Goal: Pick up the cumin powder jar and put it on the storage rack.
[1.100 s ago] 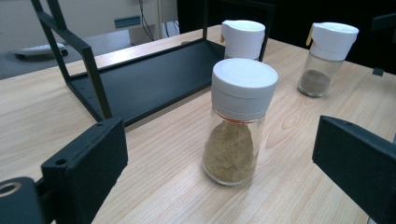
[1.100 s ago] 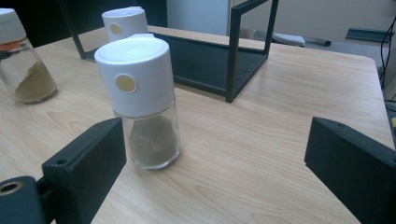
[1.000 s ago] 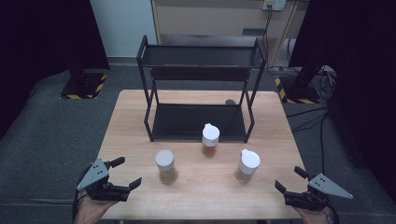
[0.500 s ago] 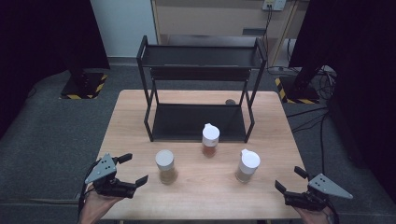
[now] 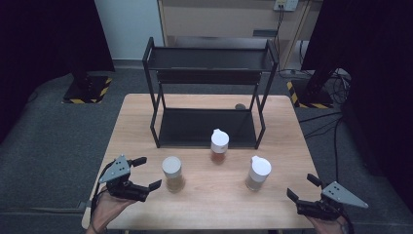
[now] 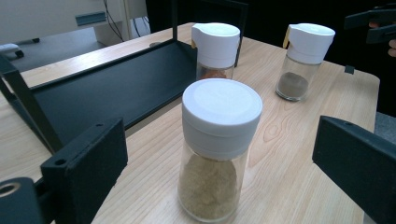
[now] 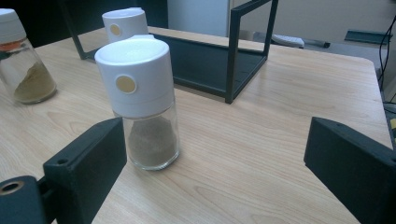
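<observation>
Wooden table [image 5: 287,122] with black rack [image 5: 207,87] behind. Left gripper [image 5: 141,174], jaws apart, just beside upright tan-spice jar [image 5: 173,174], dead ahead. Right gripper [image 5: 300,191], jaws apart, farther from dark-spice jar [image 5: 257,173].

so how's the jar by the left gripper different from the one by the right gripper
The tan-powder jar has a plain flat round lid; the dark-powder jar has a taller cap with a yellow dot on its side. The tan-powder jar's contents are light tan, the dark-powder jar's grey-brown. The tan-powder jar stands centred between the left gripper's open jaws, the dark-powder jar towards one jaw of the right gripper. Both are upright clear jars with white tops.
</observation>
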Available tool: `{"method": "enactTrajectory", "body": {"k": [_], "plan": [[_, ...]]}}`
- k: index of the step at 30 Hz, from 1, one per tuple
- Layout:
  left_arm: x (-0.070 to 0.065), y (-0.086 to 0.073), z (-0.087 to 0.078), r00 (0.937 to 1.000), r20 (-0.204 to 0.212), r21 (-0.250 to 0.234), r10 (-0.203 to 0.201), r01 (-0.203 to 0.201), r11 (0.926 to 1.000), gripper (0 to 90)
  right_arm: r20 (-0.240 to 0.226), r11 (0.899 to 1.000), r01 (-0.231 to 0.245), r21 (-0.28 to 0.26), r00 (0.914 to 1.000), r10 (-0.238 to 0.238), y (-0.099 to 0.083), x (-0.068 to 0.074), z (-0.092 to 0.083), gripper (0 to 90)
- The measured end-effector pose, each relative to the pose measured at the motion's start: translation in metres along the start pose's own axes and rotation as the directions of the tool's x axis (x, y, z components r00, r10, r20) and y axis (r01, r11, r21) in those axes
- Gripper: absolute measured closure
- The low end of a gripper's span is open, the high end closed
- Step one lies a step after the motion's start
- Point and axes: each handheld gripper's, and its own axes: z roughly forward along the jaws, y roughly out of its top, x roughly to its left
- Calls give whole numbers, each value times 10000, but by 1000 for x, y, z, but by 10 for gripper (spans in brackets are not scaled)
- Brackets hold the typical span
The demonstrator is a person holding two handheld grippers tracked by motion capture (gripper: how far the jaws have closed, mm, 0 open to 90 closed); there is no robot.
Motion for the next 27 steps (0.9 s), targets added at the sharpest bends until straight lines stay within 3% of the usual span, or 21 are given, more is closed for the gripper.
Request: {"method": "enactTrajectory", "body": {"k": [27], "plan": [[9, -9, 46, 9983, 550, -45, -166, 168, 9998, 37, -25, 10000, 11, -52, 10000, -11, 0, 0, 0, 64]]}}
